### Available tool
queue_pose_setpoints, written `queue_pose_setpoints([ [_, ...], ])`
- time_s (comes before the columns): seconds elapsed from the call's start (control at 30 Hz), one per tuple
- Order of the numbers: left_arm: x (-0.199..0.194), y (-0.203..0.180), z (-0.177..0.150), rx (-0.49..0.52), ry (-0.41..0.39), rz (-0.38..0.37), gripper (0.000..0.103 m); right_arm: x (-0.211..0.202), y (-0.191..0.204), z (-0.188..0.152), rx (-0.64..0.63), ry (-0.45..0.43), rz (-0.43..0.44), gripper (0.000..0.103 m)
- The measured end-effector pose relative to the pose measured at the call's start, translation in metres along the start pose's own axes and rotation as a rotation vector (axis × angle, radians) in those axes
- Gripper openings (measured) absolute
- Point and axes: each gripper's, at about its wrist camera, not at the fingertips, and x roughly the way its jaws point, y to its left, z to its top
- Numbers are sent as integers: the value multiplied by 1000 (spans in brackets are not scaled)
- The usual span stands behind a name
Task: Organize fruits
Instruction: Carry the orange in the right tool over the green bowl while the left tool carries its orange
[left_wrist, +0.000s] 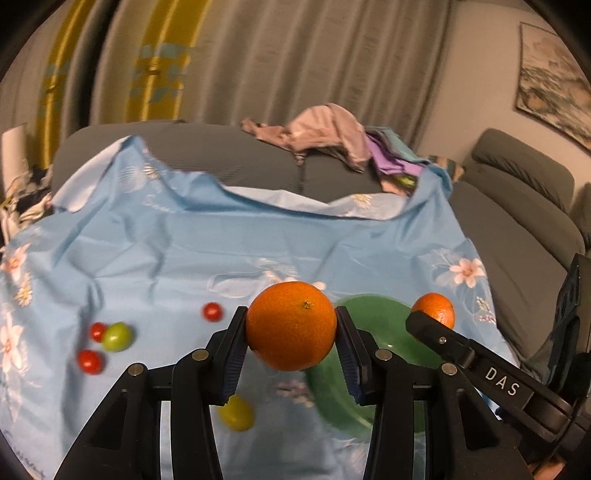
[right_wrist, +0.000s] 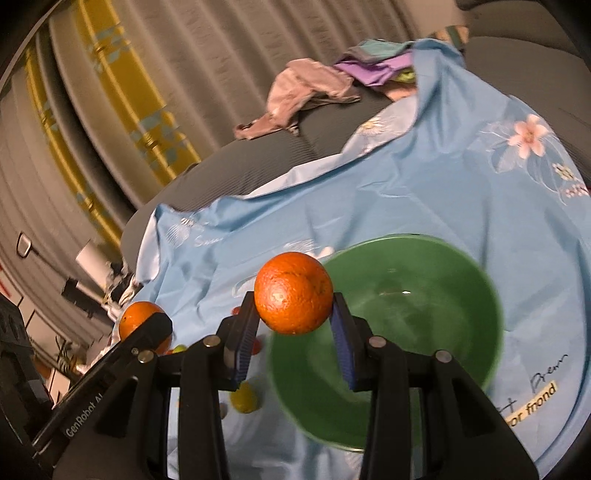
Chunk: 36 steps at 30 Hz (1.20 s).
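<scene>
My left gripper (left_wrist: 291, 332) is shut on an orange (left_wrist: 291, 325) and holds it above the blue floral cloth, just left of a green bowl (left_wrist: 384, 321). My right gripper (right_wrist: 293, 321) is shut on a second orange (right_wrist: 293, 293) above the left rim of the green bowl (right_wrist: 424, 314), which looks empty. Each gripper shows in the other's view: the right gripper's orange (left_wrist: 434, 309) shows beyond the bowl in the left wrist view, and the left gripper's orange (right_wrist: 138, 319) shows at the left in the right wrist view.
Red cherry tomatoes (left_wrist: 212, 311) (left_wrist: 89, 361) and green ones (left_wrist: 117, 336) (left_wrist: 237, 412) lie on the cloth (left_wrist: 166, 240) left of the bowl. A pile of clothes (left_wrist: 332, 136) lies on the grey sofa behind. More sofa cushions (left_wrist: 517, 192) are to the right.
</scene>
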Motion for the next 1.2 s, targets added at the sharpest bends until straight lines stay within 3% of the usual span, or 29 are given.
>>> queue_pose_setpoints([
  [0.2,19,-25,-3,37,40,-52,45,-1,-24,2,59,2,-64,40],
  [0.43,42,-37,-13,59,102,-64,45,3,-42,2,93,19,-103,40],
  [0.83,63,-47,-27,58,201,-115,45,17,-56,0,121,84,-154,40],
  [1.2,75,-57,-37,92,245,-113,45,27,-62,-1,119,127,-199,40],
])
